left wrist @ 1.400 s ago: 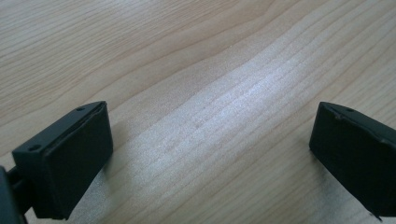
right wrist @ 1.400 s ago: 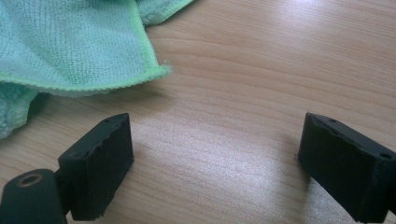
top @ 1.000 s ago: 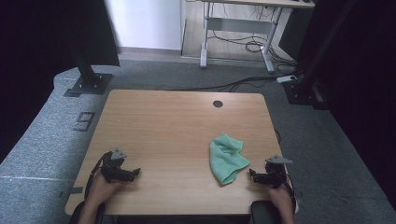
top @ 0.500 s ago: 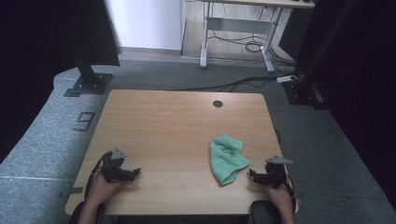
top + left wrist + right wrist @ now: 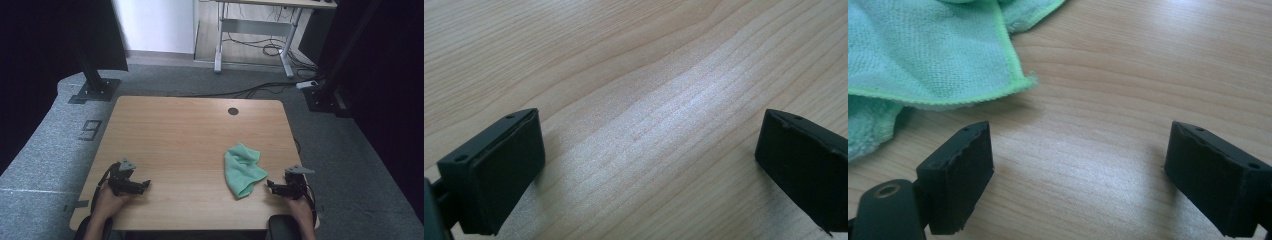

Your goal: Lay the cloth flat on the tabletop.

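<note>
**Green cloth waits between two idle claws**

A crumpled green microfibre cloth lies on the wooden desk, toward its near right part. Its lower corner points at the right claw, which rests on the desk just beside it without touching. In the right gripper view a hemmed corner of the cloth sits ahead and to the left of the jaws, which stand wide apart with bare wood between them; they have just been closing a little, with nothing caught in them. The left claw rests near the desk's near left edge, well apart from the cloth. The left gripper view shows its jaws spread wide over plain wood grain, released and holding nothing.

By the look of it, the work is at its very start: both hands are parked at the near edge and the cloth is untouched. The next move likely falls to the right claw. It would need to slide forward and left until the hemmed corner lies between the pads, then clench on that thin edge. Because the cloth is bunched, a low, flat approach seems wise, so one layer is pinched rather than the heap pushed away.
</note>
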{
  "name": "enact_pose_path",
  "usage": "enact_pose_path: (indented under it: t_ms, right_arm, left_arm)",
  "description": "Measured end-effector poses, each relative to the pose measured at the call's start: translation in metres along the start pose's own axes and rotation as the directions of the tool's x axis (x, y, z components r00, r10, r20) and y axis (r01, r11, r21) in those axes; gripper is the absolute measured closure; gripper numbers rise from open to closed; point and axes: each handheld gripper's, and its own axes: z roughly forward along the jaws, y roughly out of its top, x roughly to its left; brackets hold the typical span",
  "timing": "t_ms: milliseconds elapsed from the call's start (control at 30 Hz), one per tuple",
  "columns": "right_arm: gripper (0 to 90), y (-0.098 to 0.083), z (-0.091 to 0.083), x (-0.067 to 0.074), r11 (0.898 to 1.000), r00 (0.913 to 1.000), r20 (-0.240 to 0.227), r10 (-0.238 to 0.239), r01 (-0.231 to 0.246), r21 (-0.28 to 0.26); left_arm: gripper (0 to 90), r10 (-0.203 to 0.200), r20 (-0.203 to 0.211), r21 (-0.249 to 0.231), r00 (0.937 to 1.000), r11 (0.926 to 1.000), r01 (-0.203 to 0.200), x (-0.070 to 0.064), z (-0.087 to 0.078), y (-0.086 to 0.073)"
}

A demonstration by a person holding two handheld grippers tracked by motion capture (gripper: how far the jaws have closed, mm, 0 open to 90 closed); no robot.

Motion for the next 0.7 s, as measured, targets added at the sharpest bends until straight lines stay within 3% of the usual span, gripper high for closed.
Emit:
enact_pose_path:
  t_ms: [300, 467, 700]
  right_arm:
    - [10.7, 0.015, -0.006, 0.01, 0.999, 0.9993, -0.013, -0.037, 0.036, -0.02]
    - [3.9, 0.023, -0.004, 0.014, 0.999, 0.9986, -0.022, -0.047, 0.047, -0.02]
    - [1.9, 0.032, -0.002, 0.019, 0.998, 0.9973, -0.032, -0.066, 0.065, -0.021]
  left_arm:
    - [0.0, 0.0, 0.0, 0.0, 1.0, 1.0, 0.0, 0.0, 0.0, 0.0]
    - [0.0, 0.0, 0.0, 0.0, 1.0, 1.0, 0.0, 0.0, 0.0, 0.0]
    - [0.0, 0.0, 0.0, 0.0, 1.0, 1.0, 0.0, 0.0, 0.0, 0.0]
